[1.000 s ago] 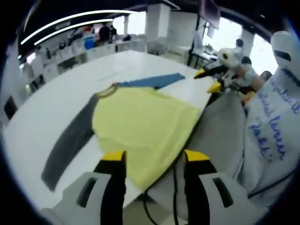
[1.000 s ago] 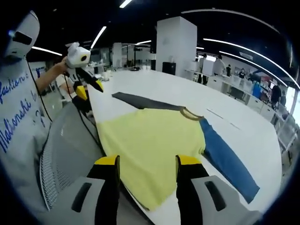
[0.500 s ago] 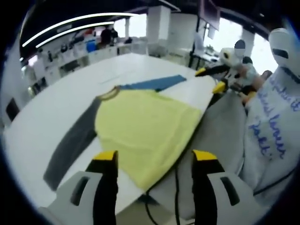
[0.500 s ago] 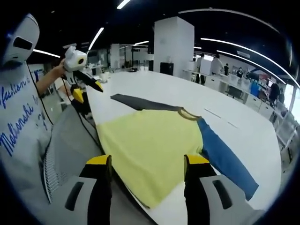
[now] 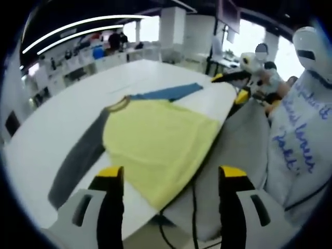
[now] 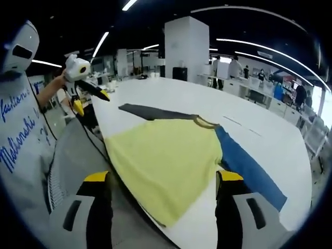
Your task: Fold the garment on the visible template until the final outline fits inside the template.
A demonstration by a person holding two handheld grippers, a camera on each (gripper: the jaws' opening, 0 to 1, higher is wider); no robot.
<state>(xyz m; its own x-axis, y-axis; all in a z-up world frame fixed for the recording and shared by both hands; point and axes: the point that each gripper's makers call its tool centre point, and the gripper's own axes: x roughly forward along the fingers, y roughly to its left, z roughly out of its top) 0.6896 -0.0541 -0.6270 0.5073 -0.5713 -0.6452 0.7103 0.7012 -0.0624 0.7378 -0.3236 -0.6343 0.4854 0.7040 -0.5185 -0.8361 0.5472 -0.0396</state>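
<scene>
While both grippers hung above the near edge of the white table (image 5: 62,119), the garment (image 5: 155,140) lay spread flat and unfolded on it, occupying the centre of the left gripper view and the centre of the right gripper view (image 6: 166,161). It was a long-sleeved shirt with a pale yellow body, an olive-brown ribbed collar (image 6: 206,122), one dark grey sleeve (image 5: 78,166) and one blue sleeve (image 6: 249,174). In the left gripper view the grey sleeve ran toward the lower left of the frame and the blue sleeve (image 5: 168,92) lay at upper centre; in the right gripper view the grey sleeve (image 6: 150,112) stretched toward the upper left and the blue sleeve toward the lower right. The yellow hem reached the table's near edge, with one corner lying just at or over it. The left gripper (image 5: 171,179) stood with its yellow-tipped jaws spread wide and nothing between them; the right gripper (image 6: 163,181) likewise had its jaws parted and empty. Each gripper also appeared in the other's view, raised beside the person (image 6: 21,129), who wore a grey top with blue lettering. No template outline could be made out on the table surface.
</scene>
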